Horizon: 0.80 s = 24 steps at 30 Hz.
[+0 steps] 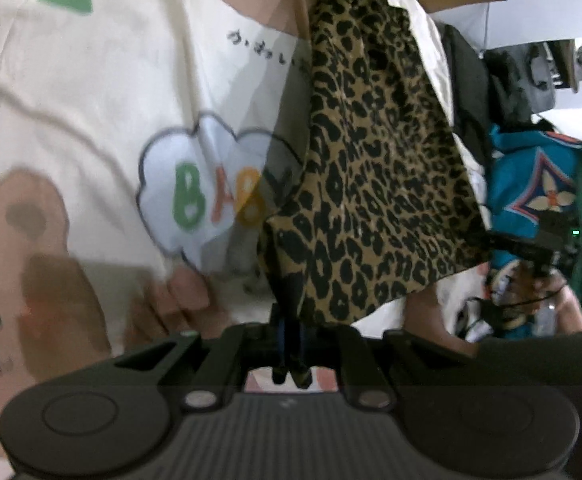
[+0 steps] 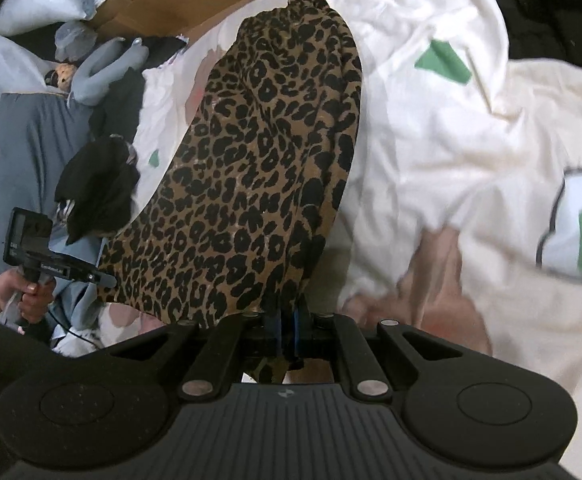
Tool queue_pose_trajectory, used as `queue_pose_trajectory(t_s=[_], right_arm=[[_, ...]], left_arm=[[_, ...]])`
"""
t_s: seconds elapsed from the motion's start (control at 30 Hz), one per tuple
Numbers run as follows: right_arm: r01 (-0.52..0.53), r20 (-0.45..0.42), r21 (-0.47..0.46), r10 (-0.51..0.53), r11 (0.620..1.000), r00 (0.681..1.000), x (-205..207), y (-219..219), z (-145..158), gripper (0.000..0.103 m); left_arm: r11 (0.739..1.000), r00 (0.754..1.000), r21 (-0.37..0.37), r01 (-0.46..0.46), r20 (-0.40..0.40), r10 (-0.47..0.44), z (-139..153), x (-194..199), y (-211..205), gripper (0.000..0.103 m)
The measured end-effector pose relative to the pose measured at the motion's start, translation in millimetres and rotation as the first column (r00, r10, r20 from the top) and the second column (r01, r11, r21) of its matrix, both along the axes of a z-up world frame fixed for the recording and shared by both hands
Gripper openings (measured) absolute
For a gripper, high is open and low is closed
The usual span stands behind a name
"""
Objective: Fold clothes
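A leopard-print garment (image 1: 375,176) hangs stretched between both grippers above a cream bedsheet (image 1: 91,92) printed with bears and a "BABY" cloud. My left gripper (image 1: 291,344) is shut on one corner of the garment's near edge. In the right wrist view the same leopard-print garment (image 2: 259,168) rises away from my right gripper (image 2: 287,332), which is shut on the other corner. The garment's far end lies bunched on the sheet (image 2: 451,128). Each gripper shows in the other's view: the right gripper (image 1: 503,242) and the left gripper (image 2: 109,278), each in a hand.
A teal patterned cloth (image 1: 539,184) and dark clothes (image 1: 471,92) lie to the right in the left wrist view. In the right wrist view a black garment (image 2: 99,188), grey-blue bedding (image 2: 35,148), a soft toy (image 2: 103,64) and a cardboard box (image 2: 163,4) sit to the left.
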State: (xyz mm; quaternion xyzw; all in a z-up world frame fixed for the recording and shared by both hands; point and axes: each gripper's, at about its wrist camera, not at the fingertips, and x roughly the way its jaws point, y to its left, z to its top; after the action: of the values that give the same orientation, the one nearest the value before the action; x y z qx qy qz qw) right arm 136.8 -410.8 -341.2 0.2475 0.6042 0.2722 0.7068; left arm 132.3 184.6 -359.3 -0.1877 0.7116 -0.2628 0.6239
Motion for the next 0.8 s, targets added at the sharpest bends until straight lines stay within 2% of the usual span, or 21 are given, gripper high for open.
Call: queue_pose_trajectory(t_s=[0.1,0.27,0.43,0.8], right_arm=[[-0.011,-0.017,0.017,0.011,1.0,1.0,-13.4,-1.8,4.6,0.003],[-0.027,-0.014,0.023,0.027,0.999,1.0,-26.4,-0.9,15.8,0.003],[-0.007,0.005,0.048,0.006,0.999,1.0,-21.8,-4.4,20.2,0.003],[0.059,0.049,0.051,-0.062,0.997,0.997,-7.8,1.9,26.9,0.003]], left_arm=[[1.0,1.0,-0.012,0.007,-0.021,-0.007,5.4,-10.2,3.1,0.007],[1.0,1.0,-0.026,-0.018,-0.02,0.017,11.3,-5.7,8.3,0.007],[0.998,0.999,-0.045,-0.038,0.031,0.04,23.5,-1.0,8.3,0.006],[0.994,0.992,-0.054,-0.091,0.088,0.096,42.5,15.9,14.2,0.006]])
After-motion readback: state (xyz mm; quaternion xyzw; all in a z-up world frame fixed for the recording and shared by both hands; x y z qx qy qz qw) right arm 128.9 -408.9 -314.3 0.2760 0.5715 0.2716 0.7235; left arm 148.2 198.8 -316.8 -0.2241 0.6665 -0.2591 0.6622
